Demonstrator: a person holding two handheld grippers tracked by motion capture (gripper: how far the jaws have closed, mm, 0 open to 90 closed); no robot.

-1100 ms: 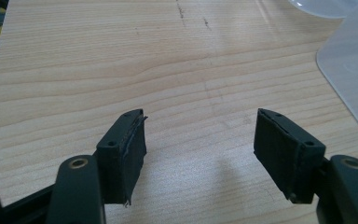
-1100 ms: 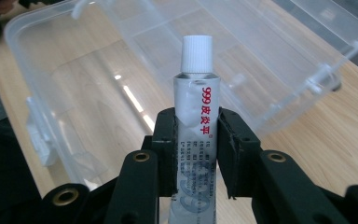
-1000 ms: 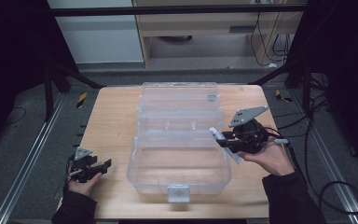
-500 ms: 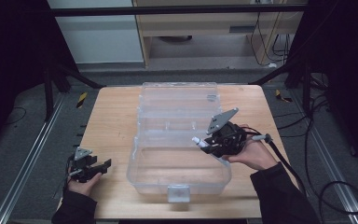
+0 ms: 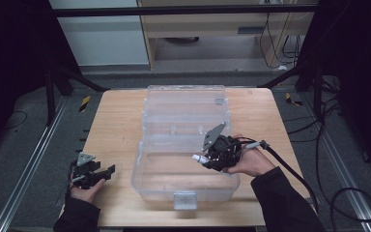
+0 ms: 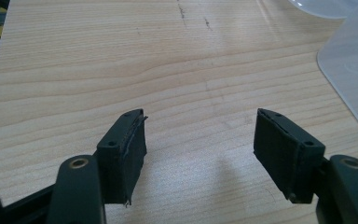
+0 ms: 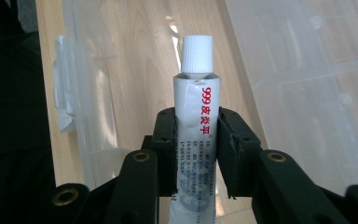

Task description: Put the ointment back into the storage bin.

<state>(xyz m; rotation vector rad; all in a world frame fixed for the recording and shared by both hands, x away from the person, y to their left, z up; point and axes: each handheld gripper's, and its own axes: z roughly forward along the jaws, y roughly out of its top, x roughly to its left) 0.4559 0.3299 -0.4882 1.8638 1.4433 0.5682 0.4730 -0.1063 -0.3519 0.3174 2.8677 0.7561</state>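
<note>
A white ointment tube (image 7: 196, 112) with a ribbed white cap and red print stands clamped between the pads of my right gripper (image 7: 196, 135). In the high view that right gripper (image 5: 207, 159) hangs over the near half of an open clear plastic box (image 5: 186, 189), the tube's cap (image 5: 197, 157) pointing left. My left gripper (image 5: 107, 171) rests low at the table's near left corner, jaws wide apart. In the left gripper view the left gripper (image 6: 200, 140) has nothing but bare wood between its pads.
The clear box's lid (image 5: 183, 104) lies open toward the far side of the wooden table (image 5: 113, 125). A front latch (image 5: 184, 199) sits on the box's near wall. A corner of the box (image 6: 349, 65) shows at the right of the left gripper view.
My right gripper has carried the tube leftward and down, from the box's right rim to over its near half. The left gripper has stayed put.
</note>
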